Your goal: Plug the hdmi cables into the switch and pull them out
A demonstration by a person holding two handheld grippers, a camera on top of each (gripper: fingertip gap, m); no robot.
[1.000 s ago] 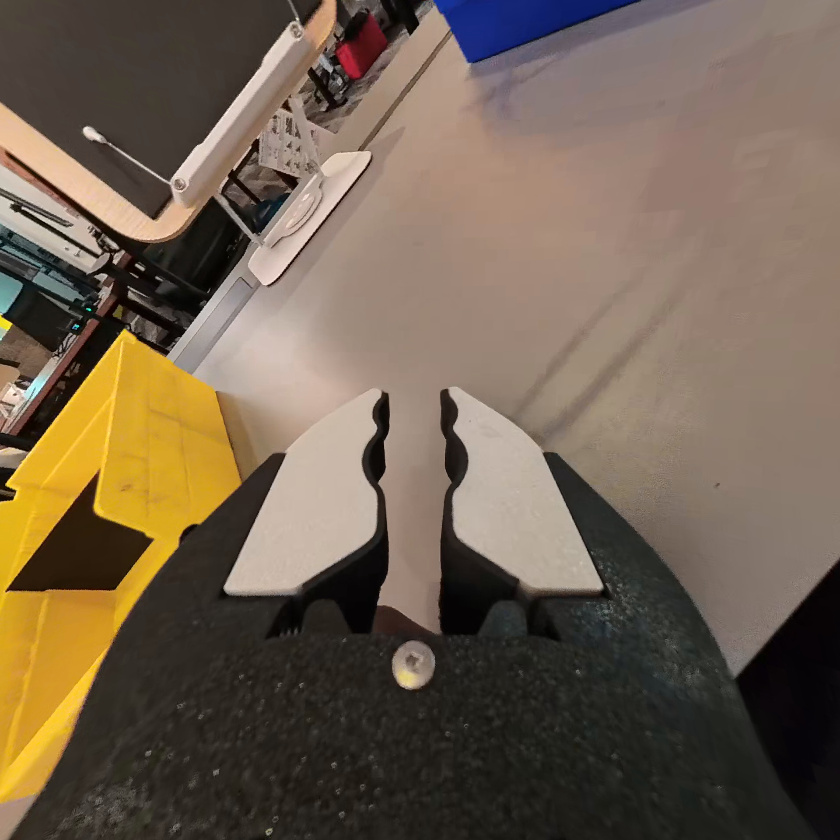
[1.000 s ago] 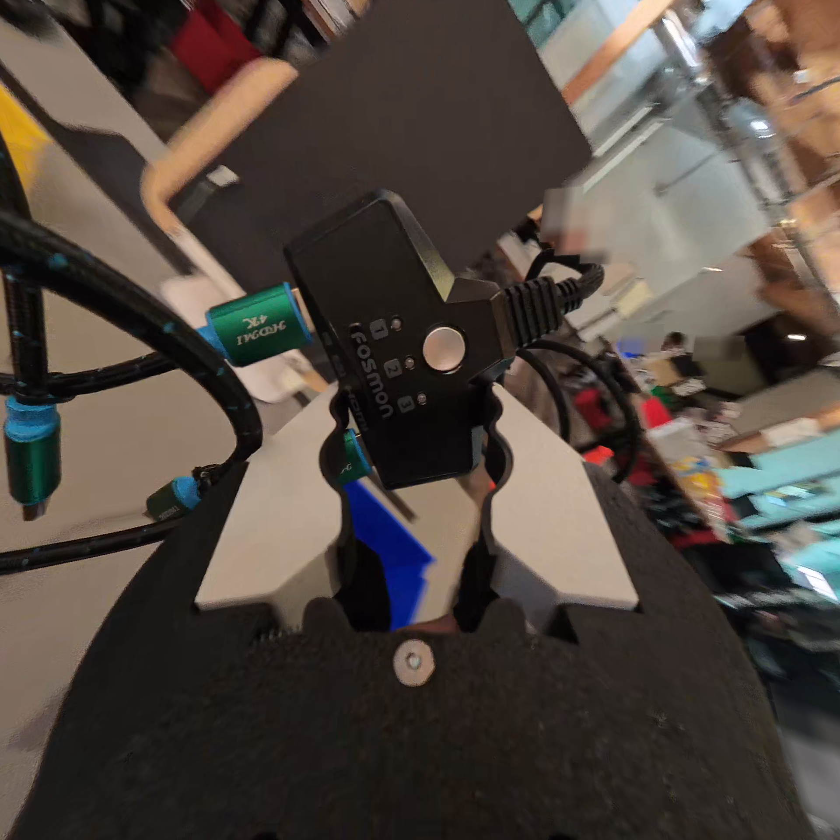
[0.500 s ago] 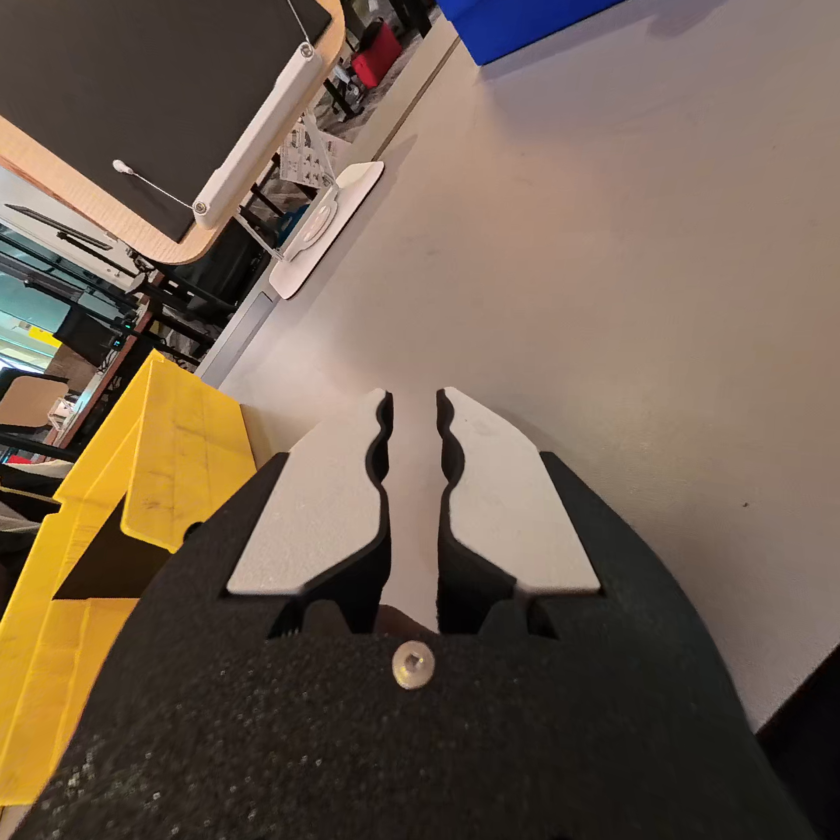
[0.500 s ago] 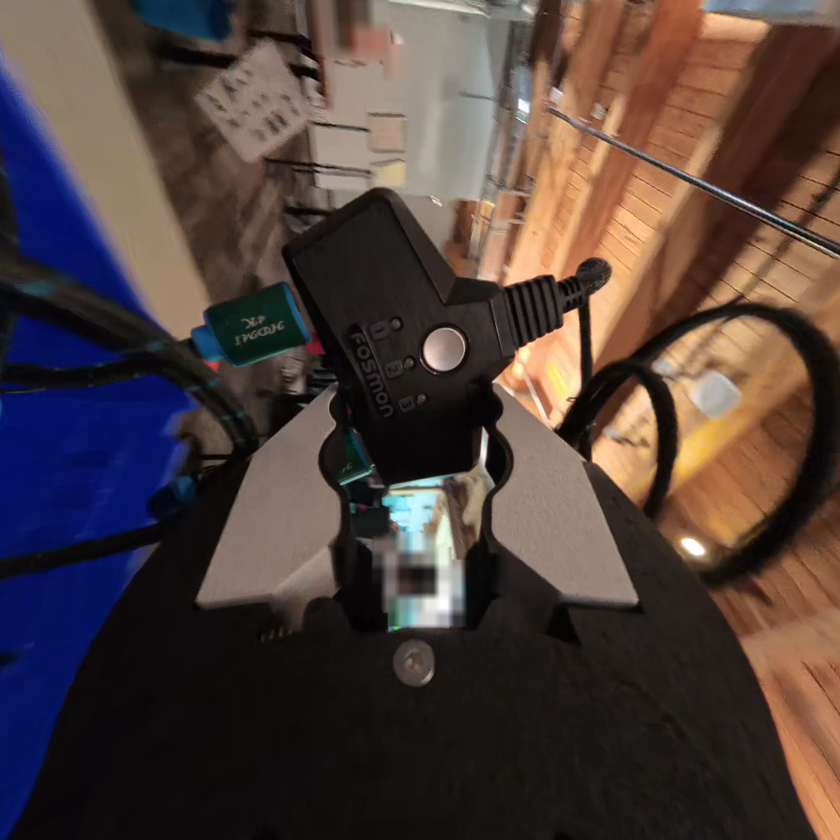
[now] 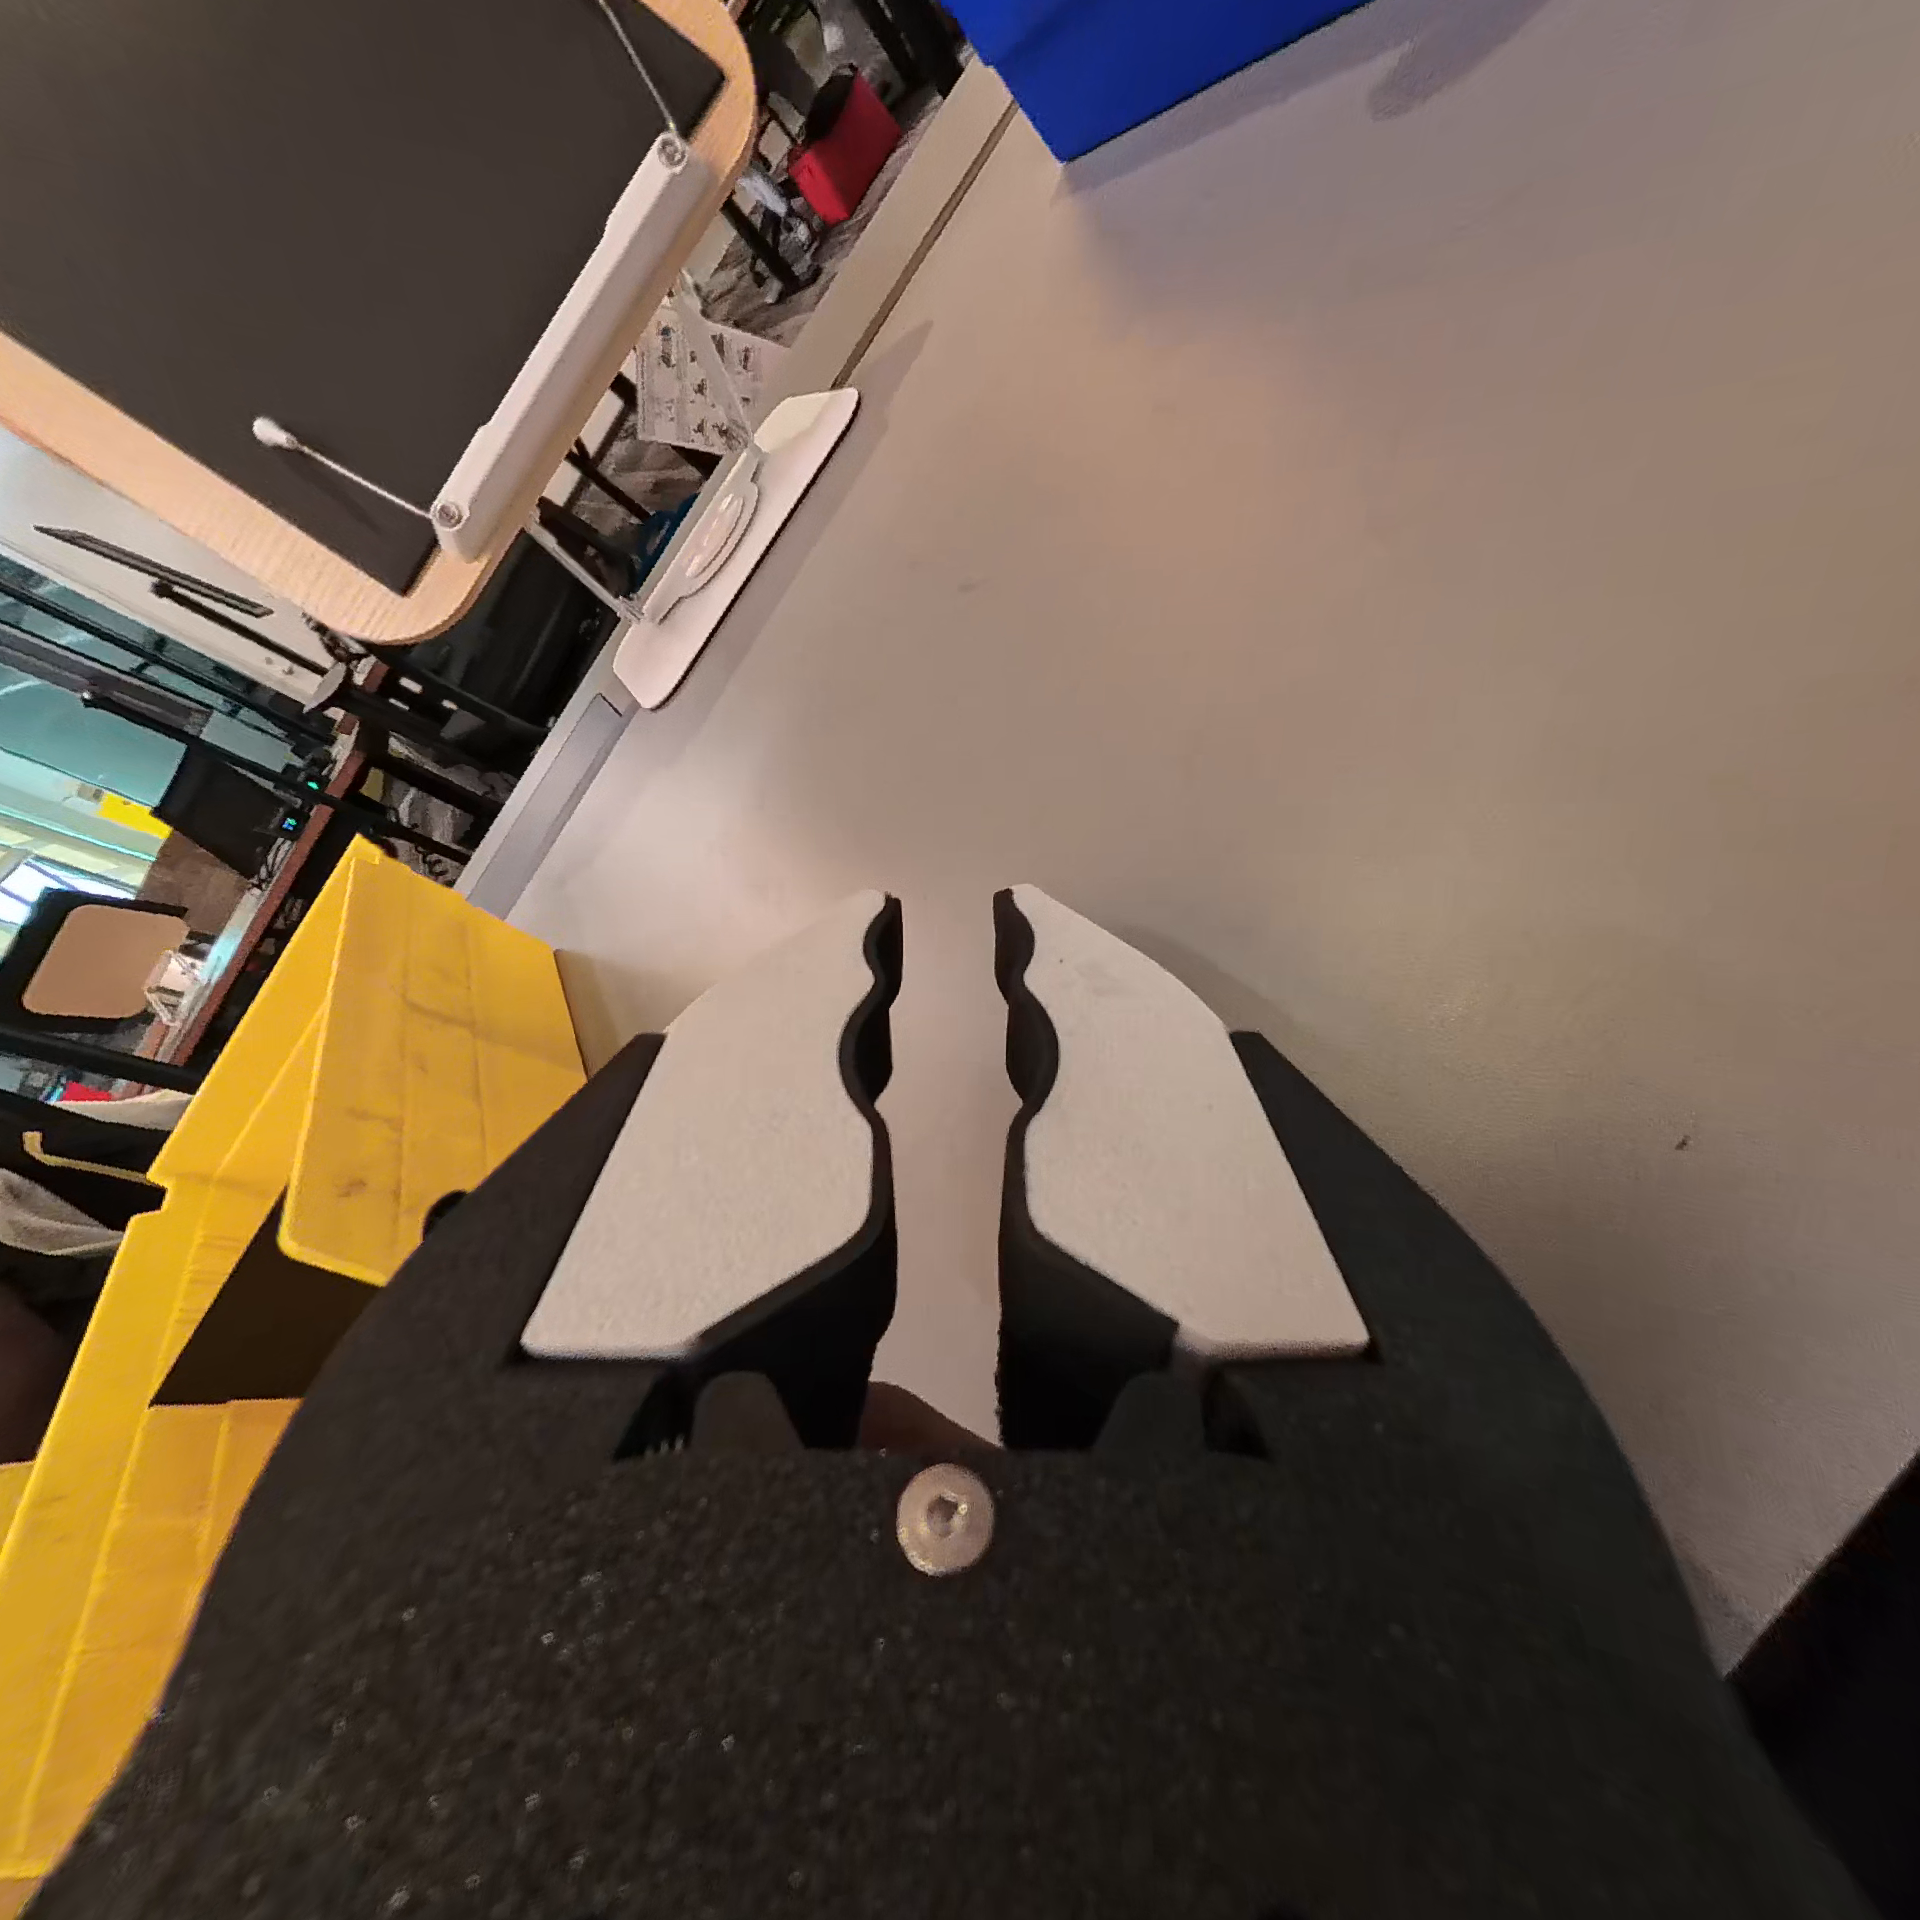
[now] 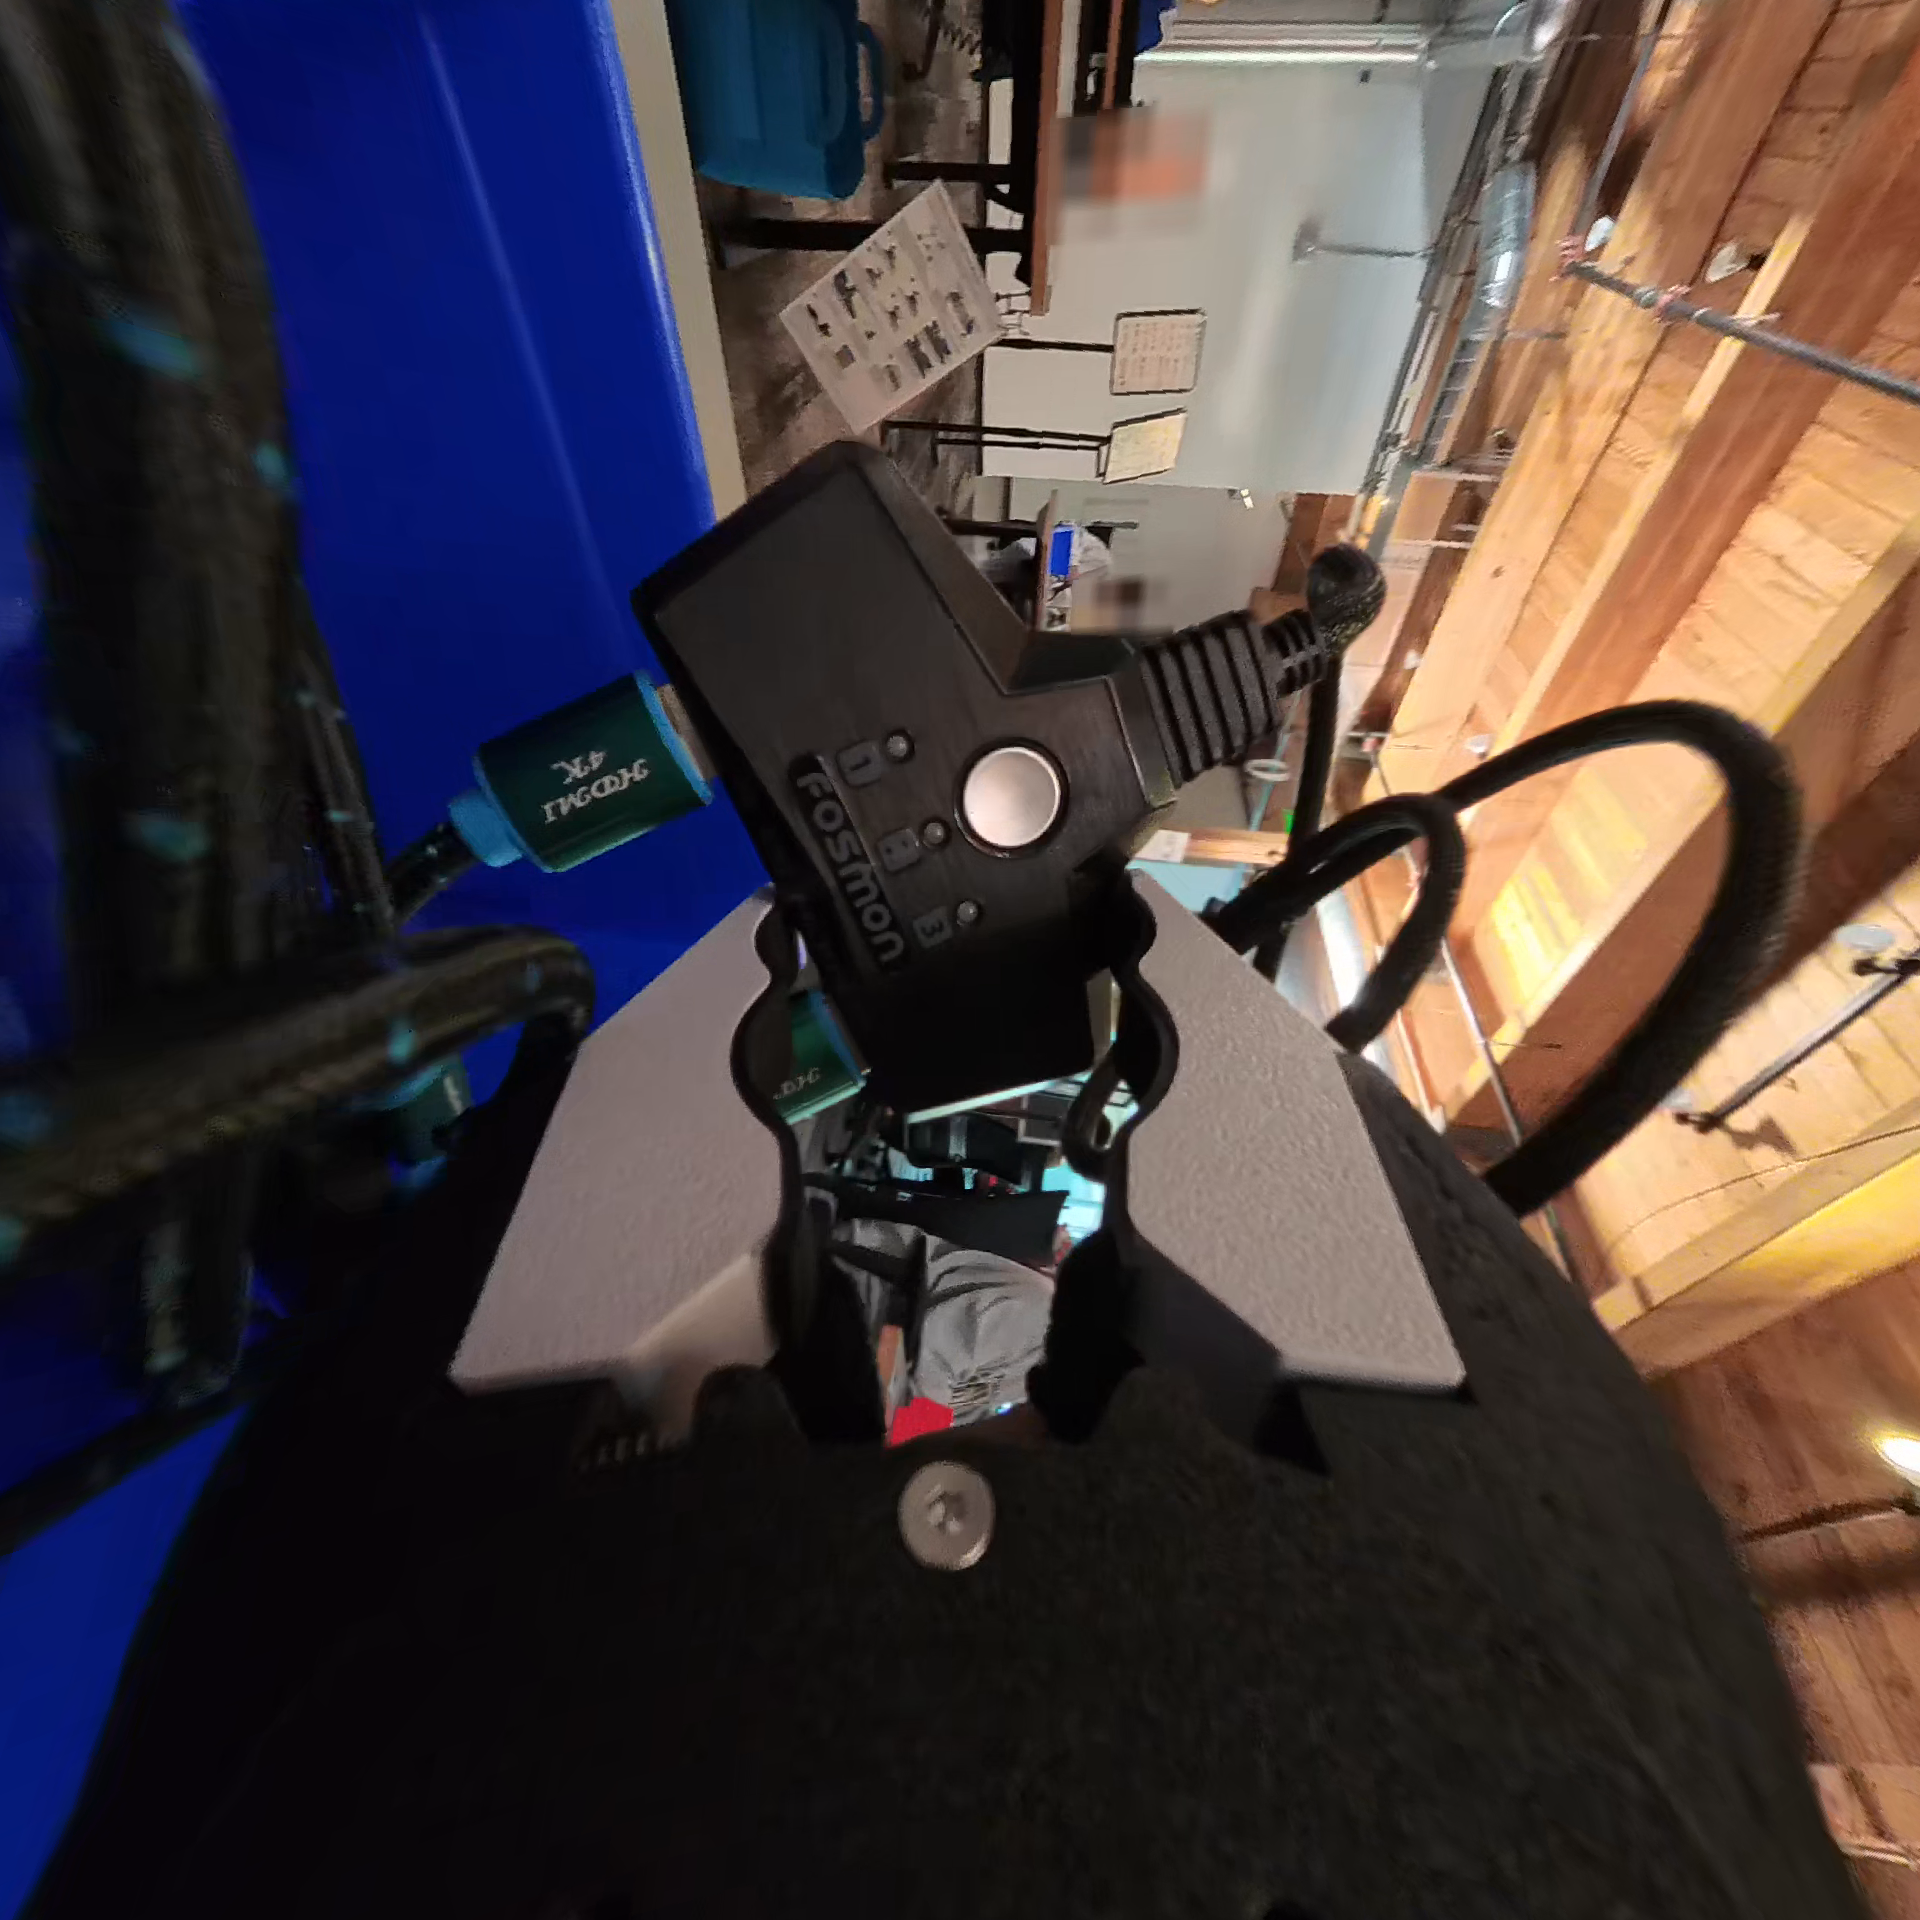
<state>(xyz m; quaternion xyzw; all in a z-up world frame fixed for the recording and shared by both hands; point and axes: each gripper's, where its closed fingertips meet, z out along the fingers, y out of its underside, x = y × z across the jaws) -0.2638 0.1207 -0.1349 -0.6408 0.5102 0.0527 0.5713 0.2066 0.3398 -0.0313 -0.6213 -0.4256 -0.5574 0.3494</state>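
**Switch aloft in right gripper; left gripper idle**

Right gripper point(image 6: 951, 935) is clenched on the lower end of the black switch point(image 6: 883, 748), raised off the table. One green HDMI plug point(image 6: 592, 774) is seated in its left side; a second point(image 6: 816, 1055) sits lower, partly hidden. Braided cables point(image 6: 260, 1049) trail left. Left gripper point(image 5: 945, 914) holds nothing, jaws slightly parted, over the bare table point(image 5: 1351, 623) beside a yellow bin point(image 5: 343, 1091).

**Where everything sits around your 2 grippers**

Your right gripper point(image 6: 951, 997) has the switch point(image 6: 904, 790) between its fingers. 1 HDMI plug point(image 6: 592, 774) sits in the switch's left side, a 2nd plug point(image 6: 821, 1060) lower down by the left finger. The switch's own cable point(image 6: 1621, 935) loops off to the right.

Your left gripper point(image 5: 945, 914) hangs over the table point(image 5: 1351, 623), fingers apart around nothing. A bin point(image 5: 343, 1091) stands to its left, a flat stand base point(image 5: 738, 540) farther ahead by the table's edge.
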